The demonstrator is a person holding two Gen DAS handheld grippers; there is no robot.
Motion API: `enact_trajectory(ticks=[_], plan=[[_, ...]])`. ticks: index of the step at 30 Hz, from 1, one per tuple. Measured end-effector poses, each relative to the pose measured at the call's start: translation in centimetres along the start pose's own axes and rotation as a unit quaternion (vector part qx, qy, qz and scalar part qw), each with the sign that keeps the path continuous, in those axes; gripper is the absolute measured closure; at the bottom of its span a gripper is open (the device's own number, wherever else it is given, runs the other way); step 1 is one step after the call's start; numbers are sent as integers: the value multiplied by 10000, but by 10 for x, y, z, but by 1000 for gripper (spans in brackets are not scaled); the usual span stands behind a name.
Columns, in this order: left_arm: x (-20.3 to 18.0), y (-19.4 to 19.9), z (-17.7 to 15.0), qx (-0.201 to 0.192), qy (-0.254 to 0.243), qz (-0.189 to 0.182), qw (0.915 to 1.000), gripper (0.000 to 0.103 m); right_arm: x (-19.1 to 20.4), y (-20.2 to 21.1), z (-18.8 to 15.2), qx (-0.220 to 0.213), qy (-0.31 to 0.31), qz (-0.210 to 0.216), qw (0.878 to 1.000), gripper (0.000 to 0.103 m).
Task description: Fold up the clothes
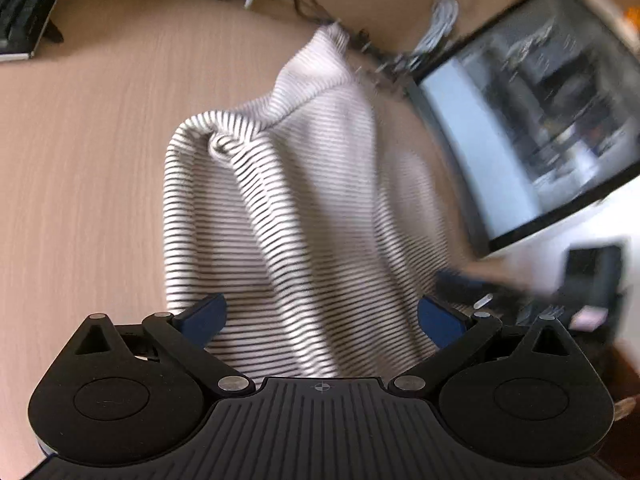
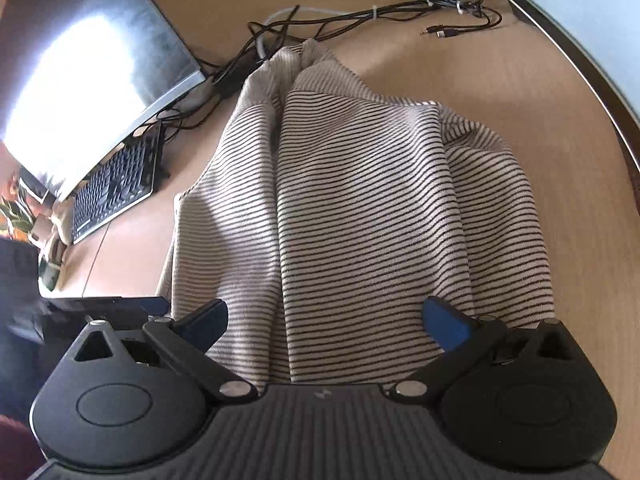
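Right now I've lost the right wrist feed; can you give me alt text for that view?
A rumpled black-and-white striped top lies on a light wooden desk, with the open right gripper over its near edge and both blue fingertips spread apart. A monitor and black keyboard sit to the left, tangled cables beyond the garment.

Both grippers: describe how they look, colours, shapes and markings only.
The left gripper and right gripper match: a black ribbed body, two rounded black lobes with circular insets, black linkage bars with silver pivot pins, and two blue fingers. The left body bears a small crosshair mark, the right a small pale logo. No sleeve or cable of theirs shows.
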State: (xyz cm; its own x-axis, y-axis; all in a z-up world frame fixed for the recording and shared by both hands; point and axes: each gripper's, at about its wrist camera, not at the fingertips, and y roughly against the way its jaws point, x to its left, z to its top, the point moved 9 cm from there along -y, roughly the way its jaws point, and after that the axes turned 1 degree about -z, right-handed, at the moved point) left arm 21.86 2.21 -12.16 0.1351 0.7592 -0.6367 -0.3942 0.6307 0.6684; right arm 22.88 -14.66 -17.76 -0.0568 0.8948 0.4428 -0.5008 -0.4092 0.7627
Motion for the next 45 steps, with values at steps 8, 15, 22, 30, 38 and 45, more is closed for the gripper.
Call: enact_trajectory(ticks=[8, 15, 22, 30, 38, 45], plan=[[3, -40, 26, -189, -73, -41, 9998, 7, 1, 1, 1, -203, -316, -150, 9992, 0], [-26, -54, 7, 138, -193, -876, 9959, 41, -8, 5, 4, -431, -906, 44, 9949, 0], [-18, -17, 66, -866, 249, -737, 9932, 92, -16, 9, 5, -543, -1426, 266, 9879, 0], [75, 105, 156, -2589, 1088, -99, 9597, 91, 8, -2, 1, -529, -569, -154, 9969, 0], [140, 98, 95, -2064, 1887, 445, 9591, 25, 36, -17, 10, -225, 11, -606, 9979, 0], [85, 123, 79, -2079, 714, 840, 9719, 21, 74, -12, 40, -410, 1314, -1010, 9853, 0]])
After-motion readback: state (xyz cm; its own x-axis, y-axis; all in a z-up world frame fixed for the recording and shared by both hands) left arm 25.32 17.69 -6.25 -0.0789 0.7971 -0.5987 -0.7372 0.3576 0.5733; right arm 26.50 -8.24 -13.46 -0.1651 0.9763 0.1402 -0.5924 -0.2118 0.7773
